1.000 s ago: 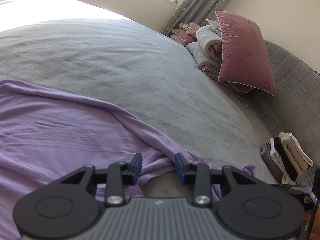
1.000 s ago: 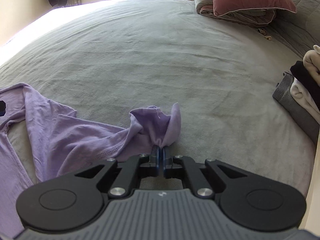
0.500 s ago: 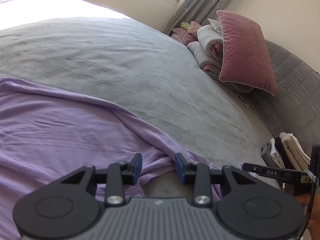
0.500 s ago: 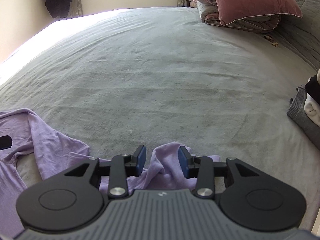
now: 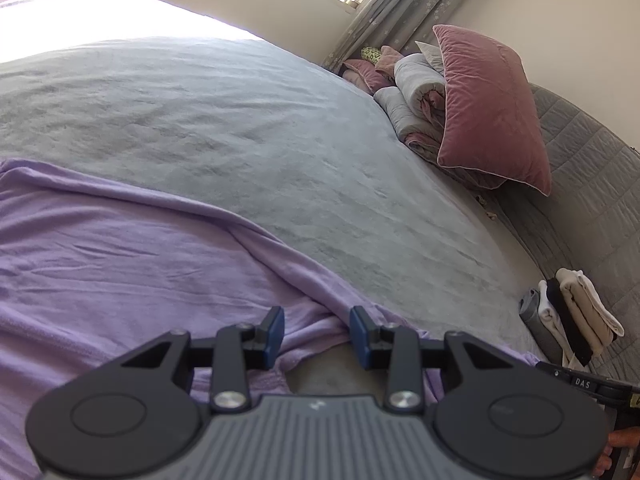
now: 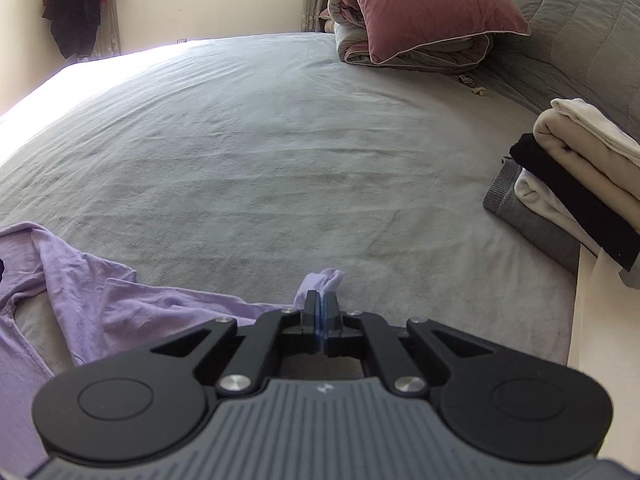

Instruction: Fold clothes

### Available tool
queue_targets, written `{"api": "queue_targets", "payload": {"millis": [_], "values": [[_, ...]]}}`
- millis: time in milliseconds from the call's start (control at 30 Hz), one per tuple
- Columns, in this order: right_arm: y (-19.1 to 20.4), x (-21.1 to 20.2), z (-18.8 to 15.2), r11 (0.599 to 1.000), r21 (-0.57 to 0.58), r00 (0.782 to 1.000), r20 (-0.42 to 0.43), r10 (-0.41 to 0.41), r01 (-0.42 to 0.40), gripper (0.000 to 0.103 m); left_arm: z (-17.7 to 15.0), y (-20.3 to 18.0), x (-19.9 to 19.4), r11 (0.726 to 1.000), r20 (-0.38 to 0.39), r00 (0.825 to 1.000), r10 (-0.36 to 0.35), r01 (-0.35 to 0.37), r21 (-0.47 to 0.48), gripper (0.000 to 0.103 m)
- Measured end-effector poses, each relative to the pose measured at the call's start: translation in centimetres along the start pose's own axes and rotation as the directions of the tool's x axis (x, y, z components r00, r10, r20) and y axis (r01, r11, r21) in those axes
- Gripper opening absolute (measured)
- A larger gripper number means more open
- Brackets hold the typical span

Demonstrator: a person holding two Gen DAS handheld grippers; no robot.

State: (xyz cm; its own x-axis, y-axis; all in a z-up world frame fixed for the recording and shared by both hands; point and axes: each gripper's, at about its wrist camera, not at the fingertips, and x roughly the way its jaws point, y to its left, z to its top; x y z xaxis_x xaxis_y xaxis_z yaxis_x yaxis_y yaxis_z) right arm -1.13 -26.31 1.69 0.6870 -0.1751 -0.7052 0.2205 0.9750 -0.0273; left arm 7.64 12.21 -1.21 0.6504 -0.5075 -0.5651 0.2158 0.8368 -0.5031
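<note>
**Right fingers close on the purple cloth again**

Half a second ago the right gripper (image 6: 321, 308) stood spread; now its fingers pinch a tip of the purple shirt (image 5: 132, 264) near the bed's (image 6: 280, 152) front edge. Left gripper (image 5: 316, 334) hovers spread over a fold. Judging by this, close the left on that fold before lifting, keeping both grips level. Folded clothes (image 6: 576, 184) sit at the right edge.

Lilac garment (image 5: 120, 264), soft knit, spread wrinkled across grey bed, one edge ridged in a long diagonal fold, a bunched corner (image 6: 324, 282) raised off the bed, adjoining part flat and creased.
</note>
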Motion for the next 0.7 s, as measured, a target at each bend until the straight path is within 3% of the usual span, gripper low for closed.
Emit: {"api": "queue_targets", "payload": {"millis": [233,367,533,600,667,700], "values": [[-1.0,0.4,-4.4,1.000,0.025,0.992,-0.127,-0.012,0.015,0.001,0.0,0.0,-0.2,1.000,-0.002,1.000,0.009,-0.009,0.004,0.036],[-1.2,-0.3,-4.1,0.999,0.040,0.995,-0.101,-0.008,0.012,0.013,0.0,0.1,-0.6,1.000,0.002,1.000,0.022,-0.022,0.009,0.036],[-1.4,0.4,-2.3,1.000,0.008,0.997,-0.071,0.014,-0.013,0.015,0.3,1.1,-1.1,0.999,0.005,0.999,0.053,-0.053,0.001,0.036],[-1.4,0.7,-1.5,1.000,-0.006,0.998,-0.060,0.023,-0.023,0.022,0.5,1.5,-1.4,0.998,0.008,0.998,0.070,-0.070,0.007,0.036],[-1.7,1.6,-0.9,0.999,-0.033,0.998,-0.054,0.025,-0.027,0.041,0.9,1.8,-1.4,0.995,0.004,0.996,0.094,-0.094,0.020,0.036],[-1.9,2.0,-0.6,0.999,-0.044,0.998,-0.052,0.021,-0.023,0.042,1.1,1.9,-1.4,0.994,0.001,0.994,0.107,-0.107,0.028,0.036]]}}
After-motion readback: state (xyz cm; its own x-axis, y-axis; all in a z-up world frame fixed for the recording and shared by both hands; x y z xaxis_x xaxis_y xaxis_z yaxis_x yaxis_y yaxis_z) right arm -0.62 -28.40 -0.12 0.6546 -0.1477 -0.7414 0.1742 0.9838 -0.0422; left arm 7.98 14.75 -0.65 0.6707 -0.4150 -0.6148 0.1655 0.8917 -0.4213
